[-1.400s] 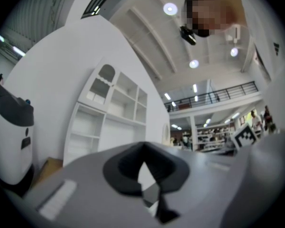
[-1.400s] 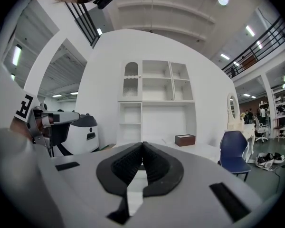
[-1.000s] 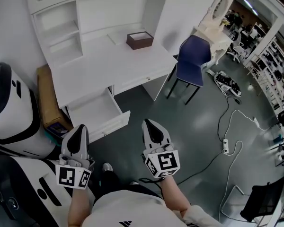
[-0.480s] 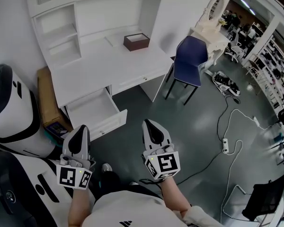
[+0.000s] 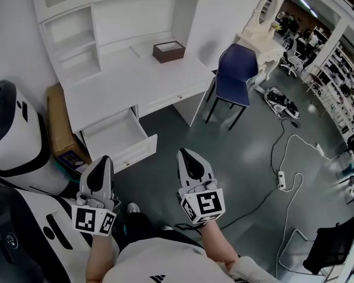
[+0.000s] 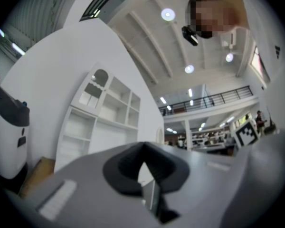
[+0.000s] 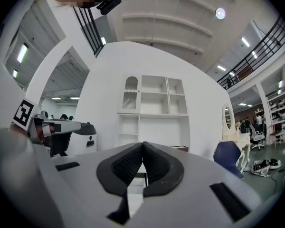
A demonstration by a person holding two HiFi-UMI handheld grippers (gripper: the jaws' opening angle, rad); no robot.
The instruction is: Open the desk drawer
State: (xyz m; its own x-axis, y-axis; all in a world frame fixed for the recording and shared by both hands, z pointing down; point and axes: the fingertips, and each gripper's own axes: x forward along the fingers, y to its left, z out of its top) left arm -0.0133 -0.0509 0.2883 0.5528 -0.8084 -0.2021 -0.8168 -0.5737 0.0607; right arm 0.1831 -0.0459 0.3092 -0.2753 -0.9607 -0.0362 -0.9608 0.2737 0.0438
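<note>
Ahead of left gripper (image 5: 100, 163), open drawer (image 5: 134, 152)

No legible text, numbers; only square black-white markers (image 5: 93, 221) on left gripper (image 5: 100, 159) cube, right gripper (image 5: 186, 153) cube.

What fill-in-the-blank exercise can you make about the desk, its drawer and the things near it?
1. The drawer of the white desk stands ____.
2. On the desk top rests a ____ box.
3. The chair beside the desk is ____ in colour.
4. The right claw is shut and holds ____.

Missing words: open; brown; blue; nothing.
</note>
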